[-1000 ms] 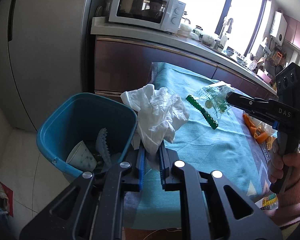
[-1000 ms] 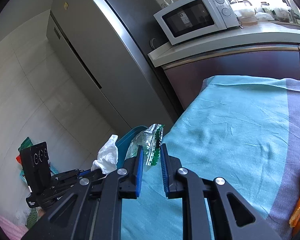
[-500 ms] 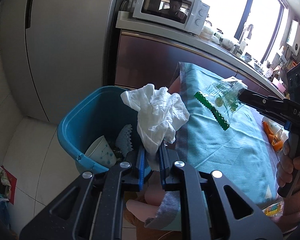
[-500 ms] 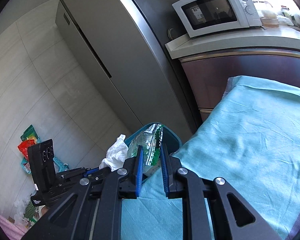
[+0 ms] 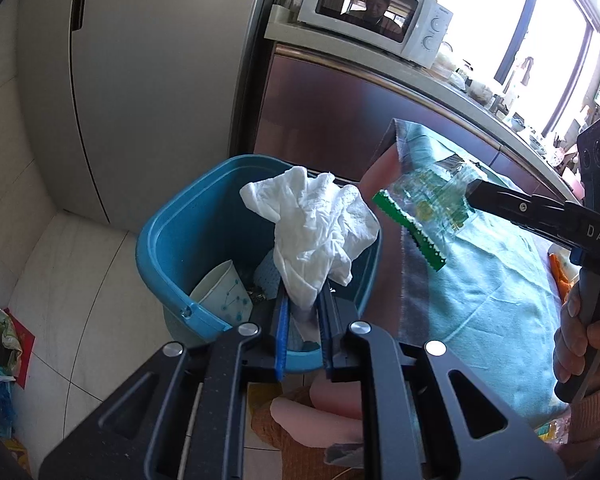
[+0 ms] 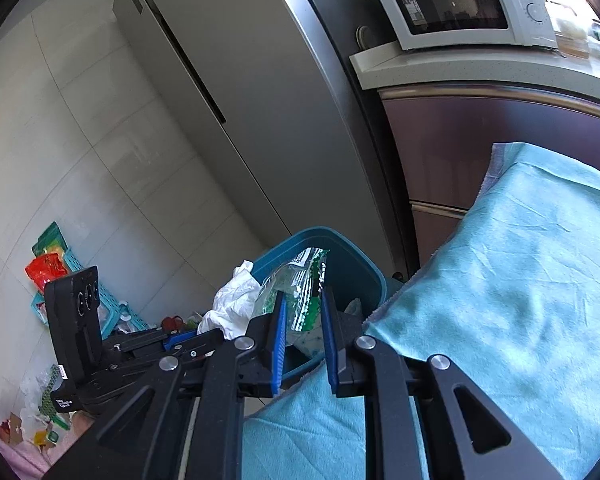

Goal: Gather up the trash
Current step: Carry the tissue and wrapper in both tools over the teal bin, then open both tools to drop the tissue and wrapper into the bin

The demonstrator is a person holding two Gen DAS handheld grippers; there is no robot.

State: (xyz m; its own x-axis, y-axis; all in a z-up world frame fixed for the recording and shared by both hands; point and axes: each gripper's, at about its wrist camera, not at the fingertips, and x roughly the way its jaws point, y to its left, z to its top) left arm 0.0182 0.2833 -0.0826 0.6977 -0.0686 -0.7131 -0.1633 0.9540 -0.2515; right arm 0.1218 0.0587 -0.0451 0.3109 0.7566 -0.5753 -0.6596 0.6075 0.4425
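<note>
My left gripper (image 5: 303,300) is shut on a crumpled white tissue (image 5: 316,232) and holds it over the open blue bin (image 5: 168,236). The bin holds a paper cup (image 5: 222,290) and other scraps. My right gripper (image 6: 303,300) is shut on a clear plastic wrapper with a green serrated edge (image 6: 300,284). In the left wrist view the wrapper (image 5: 428,204) hangs just right of the tissue, near the bin's right rim. In the right wrist view the bin (image 6: 360,268) lies right behind the wrapper, and the tissue (image 6: 232,304) shows to its left.
A table with a teal cloth (image 6: 520,280) stands right of the bin. A grey fridge (image 5: 140,80) and a counter with a white microwave (image 5: 376,8) stand behind. Bags and a basket lie on the floor at the left (image 6: 52,268). Orange peel (image 5: 558,266) lies on the cloth.
Both grippers have moved left off the table toward the bin. The tissue now hangs over the bin opening and the wrapper has reached the bin's rim.
</note>
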